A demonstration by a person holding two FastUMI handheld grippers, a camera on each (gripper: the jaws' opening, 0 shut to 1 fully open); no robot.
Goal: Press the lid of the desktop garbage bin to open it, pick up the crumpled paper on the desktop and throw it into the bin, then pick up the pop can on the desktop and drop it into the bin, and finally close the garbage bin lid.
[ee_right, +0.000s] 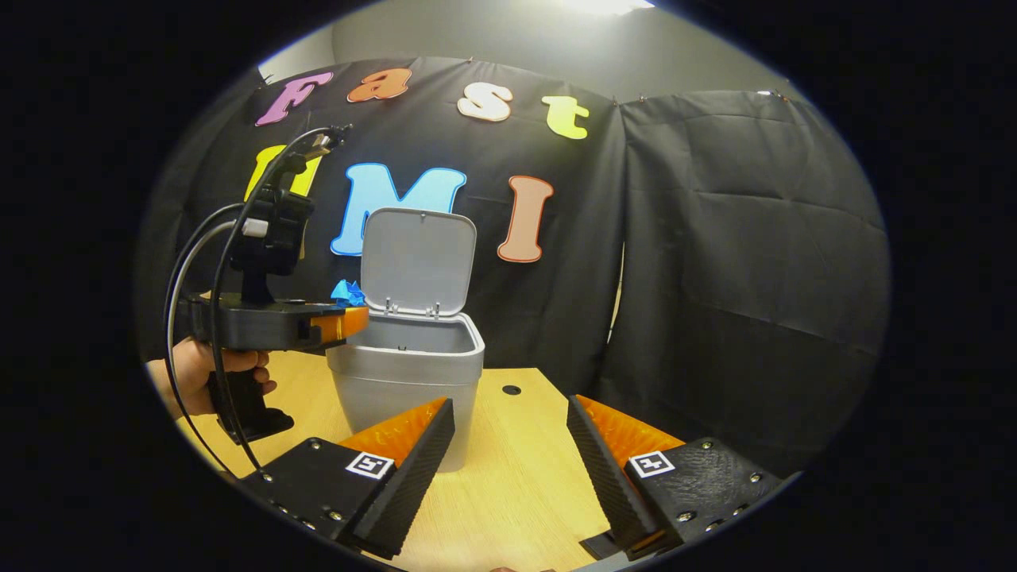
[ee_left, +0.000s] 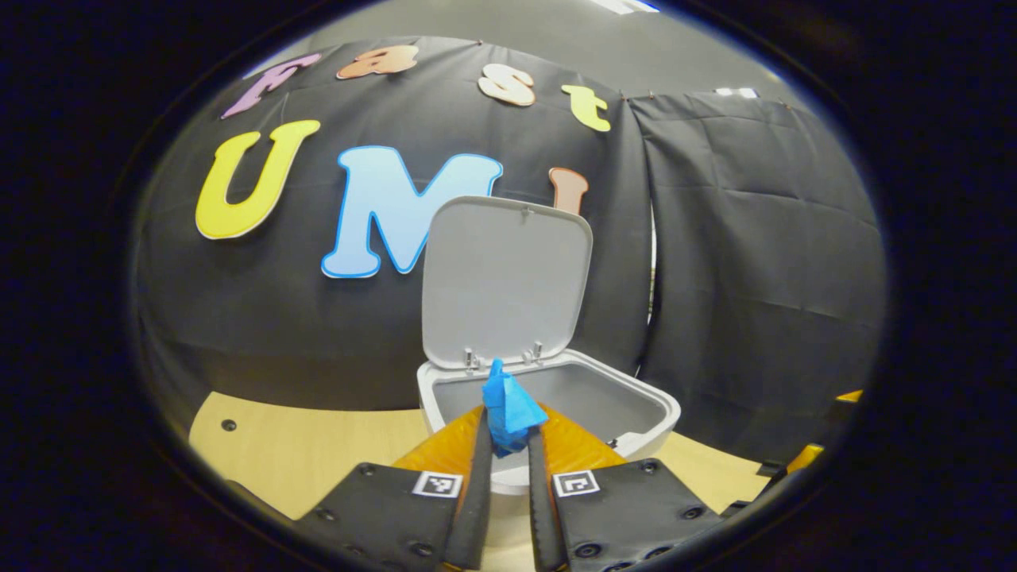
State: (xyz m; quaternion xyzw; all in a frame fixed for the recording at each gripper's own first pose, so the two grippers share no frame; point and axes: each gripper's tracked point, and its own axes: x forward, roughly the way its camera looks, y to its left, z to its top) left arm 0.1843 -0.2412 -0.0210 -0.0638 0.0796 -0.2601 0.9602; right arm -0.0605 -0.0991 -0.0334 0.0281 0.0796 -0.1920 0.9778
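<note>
The bin (ee_left: pixel 548 405) stands on the pale wooden bench (ee_left: pixel 302 453) with its lid (ee_left: pixel 504 282) swung up and tipped back against the black cloth wall (ee_left: pixel 755 262), so the grey hollow inside lies open to the room. The left gripper (ee_left: pixel 507 445) is held just in front of the bin's near rim, and its jaws are drawn narrow on the crumpled paper (ee_left: pixel 507 405), a blue wad that sticks up from between the fingers (both press on it from either side). In the left gripper view the paper sits at the level of the rim, in line with the lid's hinges.

From the right gripper view the same scene reads side-on: a hand (ee_right: pixel 199 373) grips the handle of the left gripper, the tool is level, its tip reaches to the left edge of the bin (ee_right: pixel 409 373), and the blue paper (ee_right: pixel 347 292) pokes up at that tip, beside the raised lid (ee_right: pixel 419 260) and above the rim.

The right gripper (ee_right: pixel 508 445) hovers low over the bench (ee_right: pixel 516 477), near the bin's foot, with its jaws spread wide and nothing between them. A small dark hole (ee_right: pixel 512 390) marks the bench just behind.
</note>
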